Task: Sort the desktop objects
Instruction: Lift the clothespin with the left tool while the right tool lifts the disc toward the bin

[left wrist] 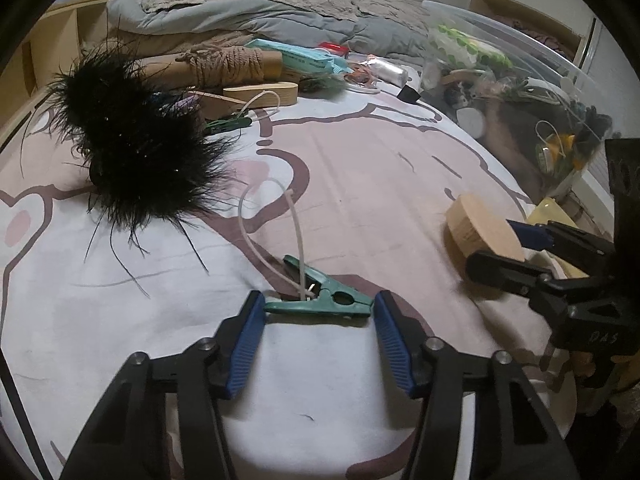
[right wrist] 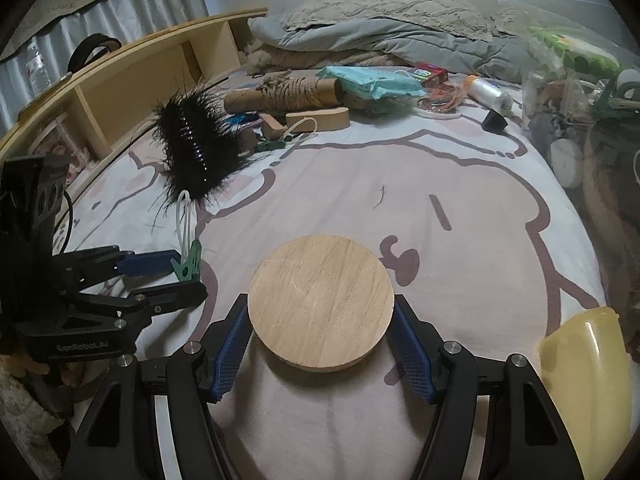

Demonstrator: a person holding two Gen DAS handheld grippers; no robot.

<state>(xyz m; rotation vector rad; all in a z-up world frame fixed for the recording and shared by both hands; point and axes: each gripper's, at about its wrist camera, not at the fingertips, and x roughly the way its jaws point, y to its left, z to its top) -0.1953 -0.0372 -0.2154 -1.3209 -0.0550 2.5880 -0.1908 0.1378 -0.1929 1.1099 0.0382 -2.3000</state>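
Down on the pink-and-white bedsheet [left wrist: 352,184], the left gripper [left wrist: 319,306] is bracketing a green clip [left wrist: 320,300] lengthwise, its blue pads touching the clip's two ends, with a white loop [left wrist: 276,232] rising from the clip toward the black feathery piece [left wrist: 136,148]. Just beside it, the right gripper [right wrist: 321,320] is gripping a round wooden disc [right wrist: 320,300] by its rim, both pads pressing its sides, the disc's far edge tilting up from the sheet. Beyond them, a rope-wrapped tube [right wrist: 288,94], a teal packet [right wrist: 368,80] and a clear bin [left wrist: 520,64] of odds and ends are lying near the grey bedding.
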